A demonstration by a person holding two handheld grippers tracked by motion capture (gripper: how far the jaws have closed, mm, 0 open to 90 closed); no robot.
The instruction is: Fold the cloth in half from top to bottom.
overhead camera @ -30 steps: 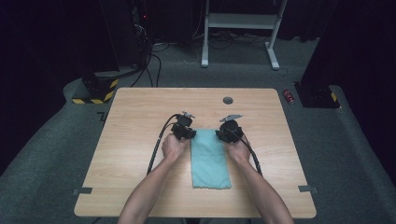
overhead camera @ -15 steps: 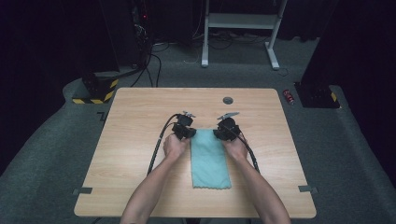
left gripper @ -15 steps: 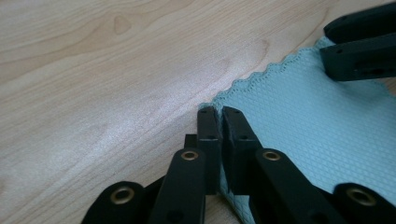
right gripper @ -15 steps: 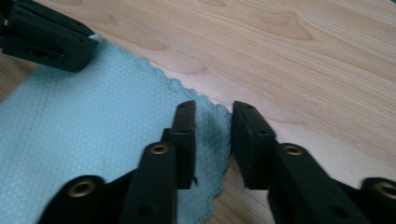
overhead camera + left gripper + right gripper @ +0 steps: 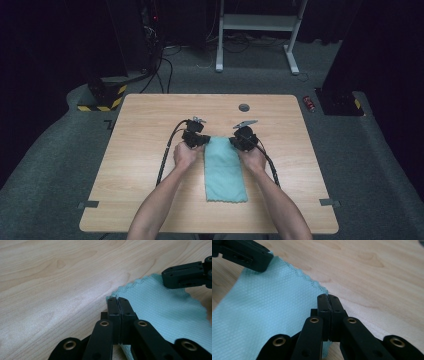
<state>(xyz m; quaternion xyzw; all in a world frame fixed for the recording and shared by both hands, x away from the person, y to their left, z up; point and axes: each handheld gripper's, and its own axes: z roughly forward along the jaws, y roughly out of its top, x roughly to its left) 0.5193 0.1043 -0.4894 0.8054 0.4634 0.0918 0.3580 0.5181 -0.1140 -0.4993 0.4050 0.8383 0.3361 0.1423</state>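
Note:
A teal cloth (image 5: 225, 170) lies folded lengthwise on the wooden table (image 5: 145, 165). My left gripper (image 5: 202, 140) sits at its far left corner and my right gripper (image 5: 239, 141) at its far right corner. In the left gripper view the jaws (image 5: 117, 298) have just been closing and now meet on the corner of the cloth (image 5: 160, 305). The right gripper's jaws (image 5: 327, 296) have also just closed, pinching the other corner of the cloth (image 5: 267, 305). Each view shows the other gripper (image 5: 185, 275) (image 5: 244, 255) across the cloth's scalloped edge.
A grey round grommet (image 5: 244, 107) is set in the table beyond the grippers. Black cables (image 5: 165, 160) trail back along both forearms. On the carpet lie a red object (image 5: 310, 103) and a yellow-black striped block (image 5: 100, 105).

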